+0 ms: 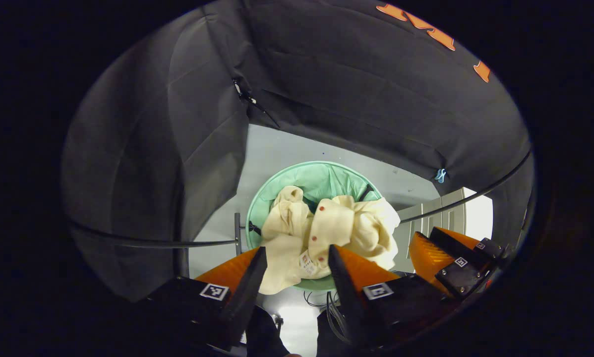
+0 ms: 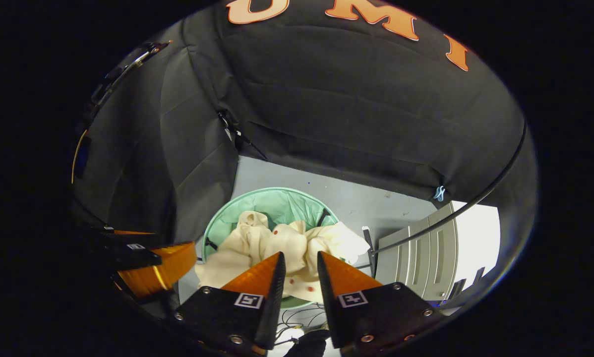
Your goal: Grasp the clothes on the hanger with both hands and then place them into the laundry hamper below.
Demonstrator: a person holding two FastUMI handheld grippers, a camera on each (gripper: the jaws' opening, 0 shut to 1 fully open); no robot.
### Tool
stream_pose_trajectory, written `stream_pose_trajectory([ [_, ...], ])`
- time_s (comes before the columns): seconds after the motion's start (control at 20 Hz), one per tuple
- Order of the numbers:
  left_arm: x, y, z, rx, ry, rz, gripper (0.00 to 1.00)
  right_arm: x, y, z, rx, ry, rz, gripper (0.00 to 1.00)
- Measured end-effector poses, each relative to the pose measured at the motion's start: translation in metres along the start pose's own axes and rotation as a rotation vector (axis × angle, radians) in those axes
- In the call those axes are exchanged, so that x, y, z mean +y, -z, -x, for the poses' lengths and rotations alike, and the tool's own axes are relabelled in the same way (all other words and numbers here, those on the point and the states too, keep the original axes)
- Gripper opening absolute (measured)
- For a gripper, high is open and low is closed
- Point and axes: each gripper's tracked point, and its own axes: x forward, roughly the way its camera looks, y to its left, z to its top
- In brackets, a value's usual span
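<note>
A cream garment with red buttons (image 1: 326, 228) lies bunched in the round green laundry hamper (image 1: 322, 176) on the floor, one edge hanging over the near rim. My left gripper (image 1: 297, 250) hovers high above it, open, with nothing between its fingers. The right gripper (image 1: 448, 253) shows beside it at the lower right. In the right gripper view the same garment (image 2: 287, 243) fills the hamper (image 2: 272, 201) and spills over its front and right rim. My right gripper (image 2: 300, 256) hangs above it, open with a narrower gap and nothing held. The left gripper (image 2: 153, 265) is at the lower left.
A thin black rail (image 1: 455, 201) curves across above the hamper. Right of the hamper stands a grey drawer unit (image 2: 426, 258). A short upright post (image 1: 237, 230) stands by the hamper's left side, and cables (image 1: 322, 300) lie on the floor near its front.
</note>
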Motion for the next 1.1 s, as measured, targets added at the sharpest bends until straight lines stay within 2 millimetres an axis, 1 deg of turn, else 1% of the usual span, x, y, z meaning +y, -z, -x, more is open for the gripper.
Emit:
stream_pose_trajectory([
  [0.05, 0.001, 0.001, 0.001, 0.002, 0.001, 0.001, 0.92, 0.0, 0.001, 0.001, 0.001, 0.0, 0.0, 0.44],
  [0.1, 0.001, 0.0, -0.001, 0.0, -0.001, 0.001, 0.99, -0.001, 0.001, 0.001, 0.004, 0.0, -0.002, 0.52],
  [0.15, 0.002, 0.0, -0.001, -0.002, -0.006, -0.003, 0.99, -0.002, 0.003, 0.002, 0.009, 0.003, -0.005, 0.56],
  [0.2, 0.003, 0.001, 0.0, -0.005, -0.01, -0.005, 0.99, -0.003, 0.003, 0.004, 0.011, 0.009, -0.007, 0.66],
  [0.25, 0.003, 0.001, 0.002, -0.004, -0.013, -0.006, 0.97, -0.003, 0.004, 0.005, 0.013, 0.013, -0.007, 0.67],
  [0.3, 0.004, 0.001, 0.002, -0.003, -0.016, -0.005, 1.0, -0.003, 0.003, 0.006, 0.014, 0.016, -0.005, 0.84],
  [0.35, 0.005, 0.001, 0.004, -0.003, -0.018, -0.004, 0.98, -0.004, 0.004, 0.007, 0.014, 0.017, -0.003, 0.87],
  [0.4, 0.006, 0.002, 0.004, -0.004, -0.022, -0.004, 1.0, -0.004, 0.003, 0.008, 0.013, 0.017, -0.003, 0.92],
  [0.45, 0.007, 0.001, 0.006, -0.006, -0.023, -0.004, 0.99, -0.004, 0.002, 0.01, 0.01, 0.016, -0.004, 0.94],
  [0.5, 0.009, 0.001, 0.008, -0.008, -0.029, -0.009, 1.0, -0.004, 0.0, 0.011, 0.006, 0.016, -0.007, 0.94],
  [0.65, 0.013, 0.002, 0.016, -0.017, -0.043, -0.015, 0.99, -0.005, -0.002, 0.021, 0.0, 0.017, -0.016, 0.94],
  [0.7, 0.013, 0.003, 0.018, -0.019, -0.041, -0.013, 0.95, -0.006, -0.003, 0.023, -0.004, 0.019, -0.014, 0.94],
  [0.75, 0.013, 0.004, 0.021, -0.023, -0.039, -0.01, 1.0, -0.006, -0.003, 0.027, -0.008, 0.022, -0.01, 0.94],
  [0.85, 0.014, 0.003, 0.03, -0.03, -0.037, -0.008, 0.99, -0.007, -0.007, 0.034, -0.02, 0.024, -0.002, 0.94],
  [0.9, 0.015, 0.002, 0.034, -0.037, -0.036, -0.008, 0.96, -0.007, -0.009, 0.039, -0.029, 0.024, 0.002, 0.95],
  [1.0, 0.018, -0.001, 0.045, -0.056, -0.036, -0.011, 1.0, -0.007, -0.016, 0.049, -0.052, 0.023, 0.008, 0.95],
  [1.1, 0.023, -0.009, 0.056, -0.088, -0.044, -0.021, 0.99, -0.009, -0.023, 0.062, -0.082, 0.027, 0.011, 0.95],
])
